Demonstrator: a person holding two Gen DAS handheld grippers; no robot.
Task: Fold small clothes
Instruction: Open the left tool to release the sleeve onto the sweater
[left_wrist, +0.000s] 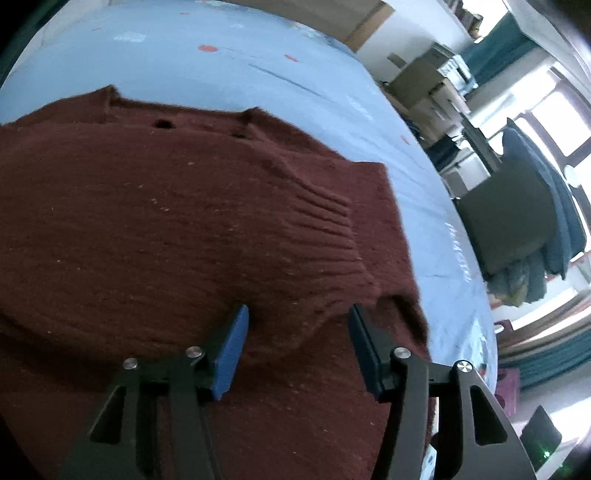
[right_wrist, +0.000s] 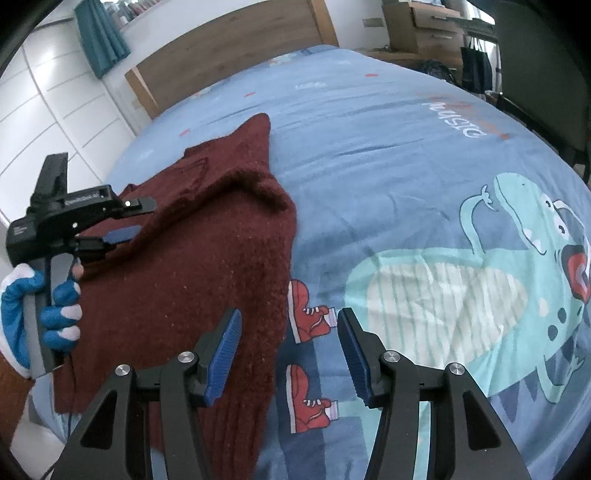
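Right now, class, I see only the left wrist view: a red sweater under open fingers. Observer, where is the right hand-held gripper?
Observer: The right hand-held gripper is open at the sweater's edge, one finger over knit, the other over bedspread.
Operator: What is printed there?
Observer: A green dinosaur and red sneakers.
Operator: What holds the left one?
Observer: A blue-and-white gloved hand grips the left hand-held gripper's handle.

Black gripper (right_wrist: 288, 350) frame, blue ribbed pads (right_wrist: 223, 354), silver screws (right_wrist: 186, 357); blue-and-white glove (right_wrist: 33, 314) on the left hand.
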